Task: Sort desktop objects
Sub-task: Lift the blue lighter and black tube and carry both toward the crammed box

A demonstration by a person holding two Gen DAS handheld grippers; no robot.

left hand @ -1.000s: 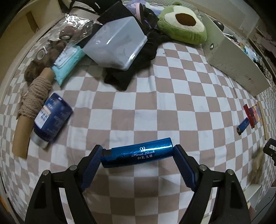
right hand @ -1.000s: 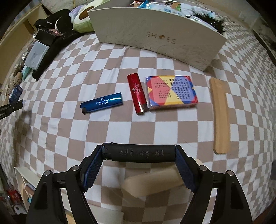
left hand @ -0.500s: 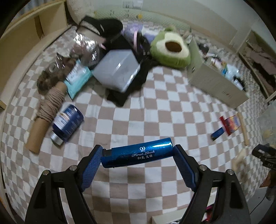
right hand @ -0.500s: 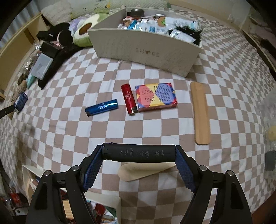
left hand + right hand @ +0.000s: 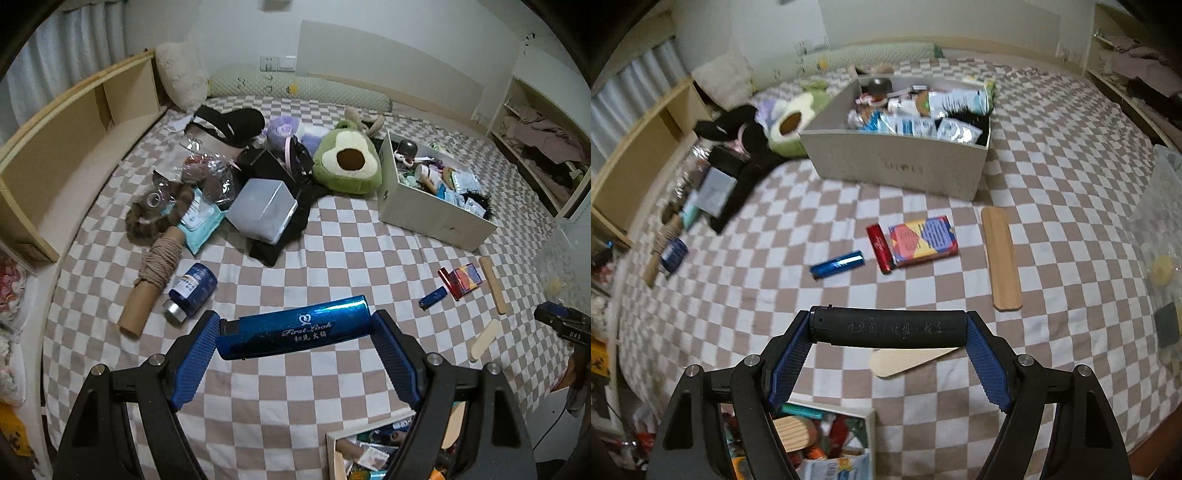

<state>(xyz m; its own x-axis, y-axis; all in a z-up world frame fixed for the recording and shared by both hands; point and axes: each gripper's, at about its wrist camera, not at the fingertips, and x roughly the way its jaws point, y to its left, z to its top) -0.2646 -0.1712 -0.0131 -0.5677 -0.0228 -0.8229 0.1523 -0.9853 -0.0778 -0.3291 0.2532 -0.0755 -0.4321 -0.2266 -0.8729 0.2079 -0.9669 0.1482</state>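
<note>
A: Left gripper [image 5: 295, 334]?
B: Clamped endwise on a glossy blue lighter [image 5: 293, 331] with white lettering, above the checkered sheet [image 5: 332, 236].
A: Right gripper [image 5: 888, 332]?
B: Clamped on a matte black lighter [image 5: 888, 328] with faint lettering, nearer than the cardboard shoebox [image 5: 897, 168].

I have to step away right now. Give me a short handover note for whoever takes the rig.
Left claw: shut on blue lighter, held above the bed.
Right claw: shut on black lighter, also held up.
Open box of items sits just below both claws.
On the checked cover: second blue lighter, red lighter, colourful pack, wooden sticks.
Done: two lighters picked.
Left: place them, probably in the box, then clear the rest.
</note>
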